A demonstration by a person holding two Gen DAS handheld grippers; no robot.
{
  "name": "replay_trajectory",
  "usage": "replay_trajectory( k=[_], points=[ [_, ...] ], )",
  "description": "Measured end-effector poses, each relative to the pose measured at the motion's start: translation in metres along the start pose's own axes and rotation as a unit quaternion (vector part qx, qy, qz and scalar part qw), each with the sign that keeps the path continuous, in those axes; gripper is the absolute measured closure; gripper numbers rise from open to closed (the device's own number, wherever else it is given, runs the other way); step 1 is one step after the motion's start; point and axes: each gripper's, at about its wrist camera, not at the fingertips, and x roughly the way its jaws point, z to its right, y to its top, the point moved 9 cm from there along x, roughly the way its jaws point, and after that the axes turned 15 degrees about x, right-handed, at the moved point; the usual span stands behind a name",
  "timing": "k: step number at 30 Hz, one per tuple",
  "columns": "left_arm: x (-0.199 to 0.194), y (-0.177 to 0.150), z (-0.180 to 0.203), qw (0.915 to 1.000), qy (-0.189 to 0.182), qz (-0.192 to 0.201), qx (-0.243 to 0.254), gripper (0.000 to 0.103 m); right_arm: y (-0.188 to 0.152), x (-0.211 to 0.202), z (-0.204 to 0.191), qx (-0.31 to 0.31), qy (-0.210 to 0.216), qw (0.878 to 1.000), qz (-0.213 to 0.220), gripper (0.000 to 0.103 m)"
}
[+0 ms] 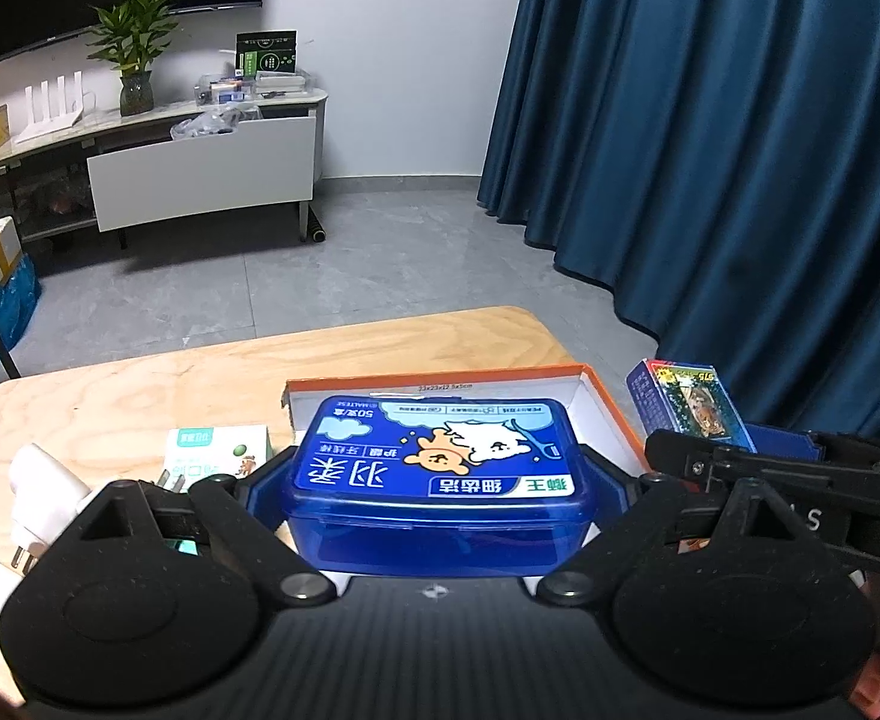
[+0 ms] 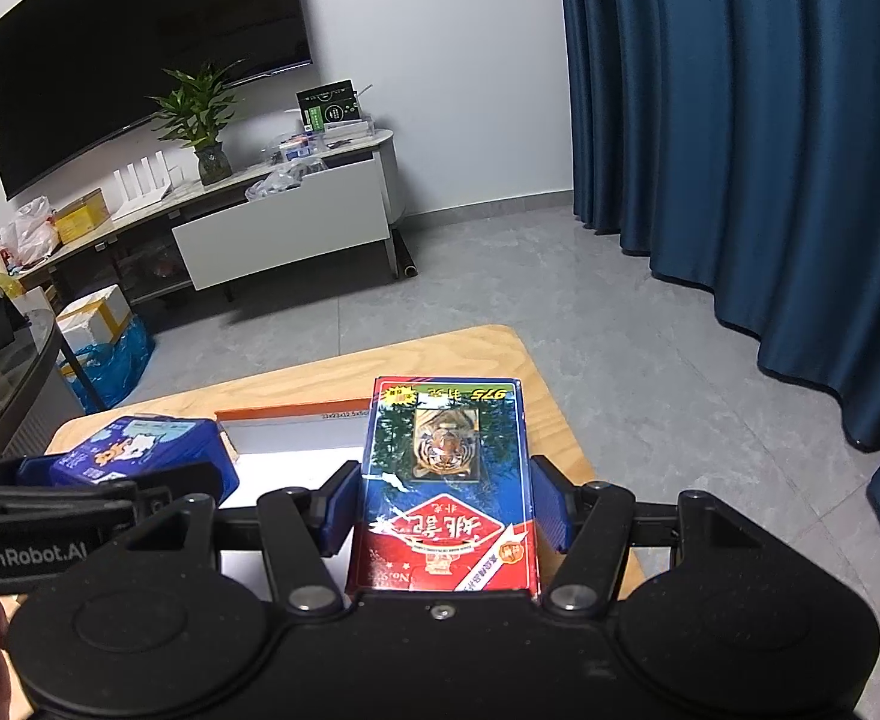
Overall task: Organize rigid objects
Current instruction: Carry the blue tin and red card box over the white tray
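On the surface, the carton stood at the far right. The floss box sat between the left tongs over it; the card box, between the right tongs, was to its right. A charger and small box lay left.

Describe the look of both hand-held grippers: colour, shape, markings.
Both are matte black plastic: rounded teardrop linkage plates with silver pivot bolts, and blue ribbed finger pads. The left hand-held gripper body shows white "GenRobot.AI" lettering in the right wrist view. The right hand-held gripper matches. No cables or sleeves visible.
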Motion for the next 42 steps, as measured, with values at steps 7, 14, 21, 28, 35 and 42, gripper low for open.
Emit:
replay_trajectory(
  k=[7, 14, 21, 28, 35, 42],
  points=[
    [-0.003, 0.000, -0.003, 0.9999, 0.004, 0.001, -0.010, 0.009, 0.003, 0.000, -0.007, -0.005, 0.000, 1.000, -0.001, 0.032],
    [-0.009, -0.003, 0.001, 0.9999, 0.004, 0.009, -0.012, 0.009, 0.004, -0.005, -0.009, -0.009, 0.000, 1.000, 0.002, 0.032],
    [-0.011, -0.003, -0.002, 0.9998, 0.001, 0.014, -0.012, 0.009, 0.007, -0.009, -0.010, -0.010, -0.001, 1.000, 0.005, 0.032],
    [-0.011, -0.003, -0.007, 0.9997, 0.004, 0.017, -0.015, 0.009, 0.012, -0.010, -0.011, -0.014, -0.002, 1.000, 0.009, 0.032],
    [-0.009, 0.000, -0.008, 0.9997, 0.007, 0.017, -0.014, 0.009, 0.012, -0.010, -0.013, -0.015, -0.002, 1.000, 0.008, 0.032],
    [-0.010, -0.002, -0.007, 0.9998, 0.011, 0.016, -0.010, 0.009, 0.010, -0.009, -0.012, -0.014, -0.001, 1.000, 0.008, 0.032]
  ],
)
